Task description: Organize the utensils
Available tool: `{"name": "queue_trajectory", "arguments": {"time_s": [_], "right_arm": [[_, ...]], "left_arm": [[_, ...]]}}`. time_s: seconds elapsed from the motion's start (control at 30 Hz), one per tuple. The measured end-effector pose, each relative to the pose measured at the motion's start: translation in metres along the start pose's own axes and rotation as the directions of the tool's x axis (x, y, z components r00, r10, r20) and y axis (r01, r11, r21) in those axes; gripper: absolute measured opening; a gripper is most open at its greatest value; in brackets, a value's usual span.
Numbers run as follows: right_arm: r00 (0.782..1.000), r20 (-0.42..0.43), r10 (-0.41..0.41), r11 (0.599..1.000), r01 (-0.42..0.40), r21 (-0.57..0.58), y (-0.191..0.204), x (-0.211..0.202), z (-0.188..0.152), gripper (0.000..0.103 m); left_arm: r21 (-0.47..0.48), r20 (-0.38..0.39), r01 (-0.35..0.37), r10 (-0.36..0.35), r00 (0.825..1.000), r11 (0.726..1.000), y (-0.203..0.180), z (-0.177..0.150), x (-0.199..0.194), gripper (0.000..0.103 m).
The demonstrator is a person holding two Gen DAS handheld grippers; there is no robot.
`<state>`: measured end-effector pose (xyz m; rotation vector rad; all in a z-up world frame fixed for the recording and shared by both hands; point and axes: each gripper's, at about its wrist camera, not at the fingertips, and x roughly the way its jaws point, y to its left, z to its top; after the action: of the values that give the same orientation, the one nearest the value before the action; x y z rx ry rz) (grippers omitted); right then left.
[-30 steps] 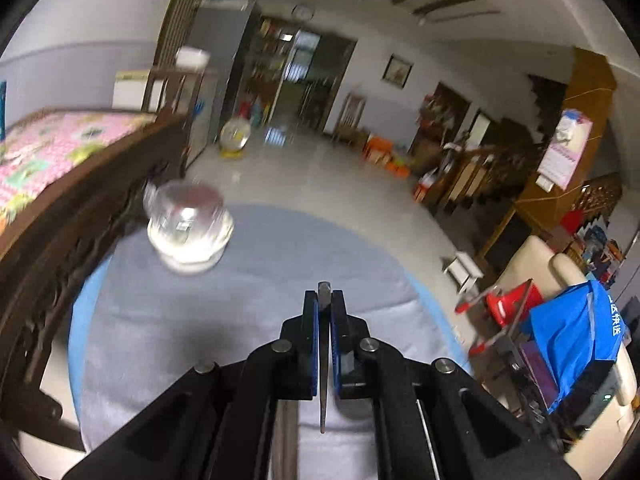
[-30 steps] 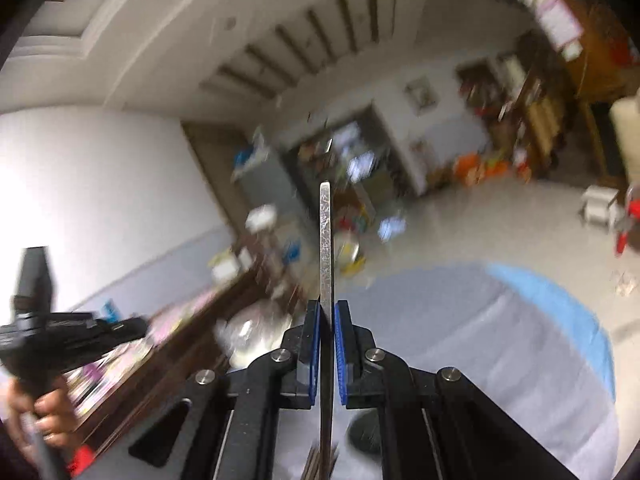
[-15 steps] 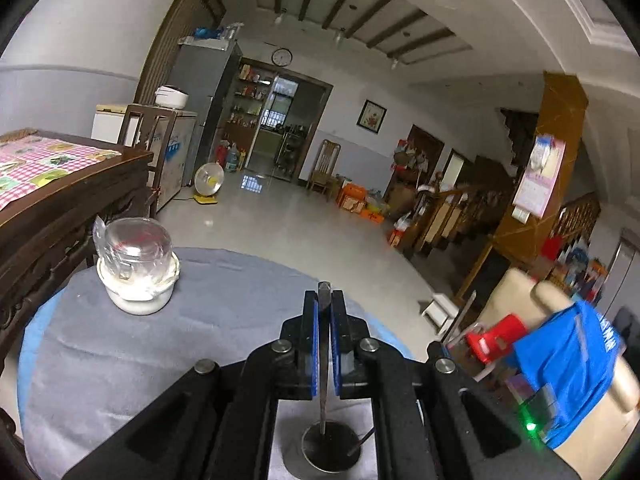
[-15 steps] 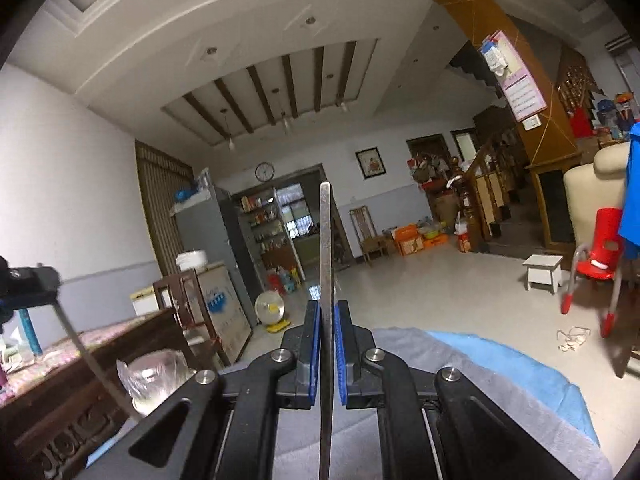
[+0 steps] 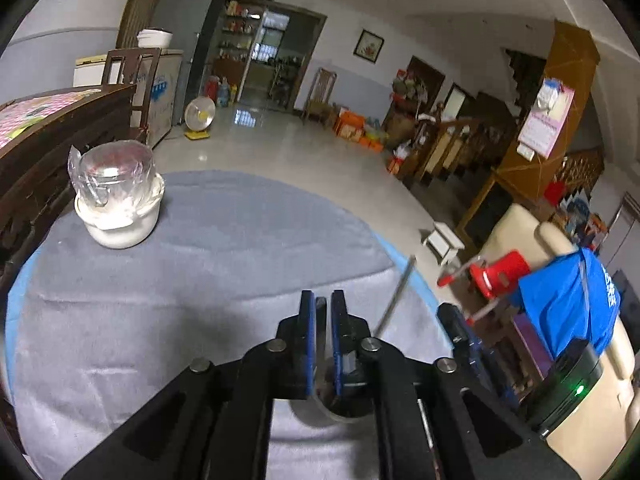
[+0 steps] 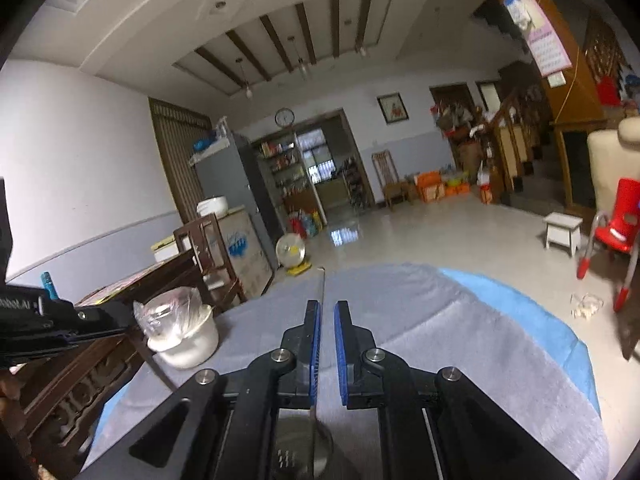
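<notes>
Left gripper (image 5: pixel 321 312) clamped on thin metal utensil (image 5: pixel 321 307), above steel cup (image 5: pixel 320 408) on grey-clothed tabletop (image 5: pixel 200 280). Right gripper (image 6: pixel 327 316) slightly open, second utensil (image 6: pixel 322 288) resting against left pad, lower end down in same cup (image 6: pixel 304 440). Same utensil seen slanting at (image 5: pixel 394 296). White bowl with plastic-wrapped glass (image 5: pixel 118 200) far left on tabletop.
</notes>
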<state>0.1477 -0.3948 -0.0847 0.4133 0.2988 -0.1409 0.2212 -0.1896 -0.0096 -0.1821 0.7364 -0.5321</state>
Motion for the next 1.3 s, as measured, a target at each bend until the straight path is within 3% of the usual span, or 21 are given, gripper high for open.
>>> {"name": "queue_trajectory", "arguments": {"time_s": [0.03, 0.1, 0.3, 0.43, 0.57, 0.7, 0.93, 1.0, 1.07, 1.13, 1.3], "right_arm": [[1.000, -0.003, -0.004, 1.000, 0.004, 0.010, -0.003, -0.007, 0.000, 0.010], [1.000, -0.012, 0.002, 0.999, -0.002, 0.037, -0.008, -0.022, 0.000, 0.010], [0.997, -0.068, 0.028, 0.996, -0.023, 0.084, -0.012, -0.063, -0.013, 0.010], [0.988, -0.132, 0.076, 0.994, -0.064, 0.091, -0.004, -0.083, -0.037, 0.011], [0.966, -0.224, 0.126, 0.989, -0.106, 0.100, 0.006, -0.087, -0.069, 0.011], [0.936, -0.312, 0.162, 0.983, -0.126, 0.130, 0.015, -0.077, -0.098, 0.011], [0.892, -0.400, 0.212, 0.976, -0.169, 0.140, 0.037, -0.064, -0.121, 0.013], [0.887, -0.410, 0.213, 0.976, -0.171, 0.137, 0.043, -0.062, -0.121, 0.022], [0.886, -0.413, 0.209, 0.976, -0.162, 0.145, 0.044, -0.063, -0.122, 0.046], [0.891, -0.408, 0.197, 0.977, -0.144, 0.157, 0.044, -0.065, -0.122, 0.061], [0.870, -0.462, 0.171, 0.982, -0.113, 0.149, 0.047, -0.059, -0.125, 0.059]], "left_arm": [[-0.003, -0.011, 0.001, -0.001, 1.000, 1.000, 0.003, -0.001, -0.003, 0.035], [-0.015, 0.006, -0.008, 0.008, 1.000, 1.000, 0.013, -0.009, -0.014, 0.048], [-0.070, 0.023, -0.040, 0.042, 0.999, 0.997, 0.056, -0.035, -0.045, 0.052], [-0.121, -0.029, -0.167, 0.164, 0.986, 0.979, 0.099, -0.066, -0.053, 0.057], [-0.152, -0.128, -0.258, 0.240, 0.962, 0.954, 0.130, -0.102, -0.046, 0.057], [-0.177, -0.218, -0.292, 0.252, 0.943, 0.940, 0.147, -0.134, -0.038, 0.057], [-0.113, -0.229, -0.312, 0.281, 0.932, 0.943, 0.139, -0.148, -0.035, 0.057], [-0.097, -0.230, -0.316, 0.288, 0.930, 0.944, 0.135, -0.147, -0.035, 0.057], [-0.088, -0.227, -0.313, 0.286, 0.931, 0.946, 0.135, -0.148, -0.037, 0.057], [-0.076, -0.228, -0.317, 0.293, 0.928, 0.945, 0.135, -0.150, -0.039, 0.057], [-0.073, -0.238, -0.321, 0.296, 0.925, 0.944, 0.139, -0.152, -0.040, 0.057]]}}
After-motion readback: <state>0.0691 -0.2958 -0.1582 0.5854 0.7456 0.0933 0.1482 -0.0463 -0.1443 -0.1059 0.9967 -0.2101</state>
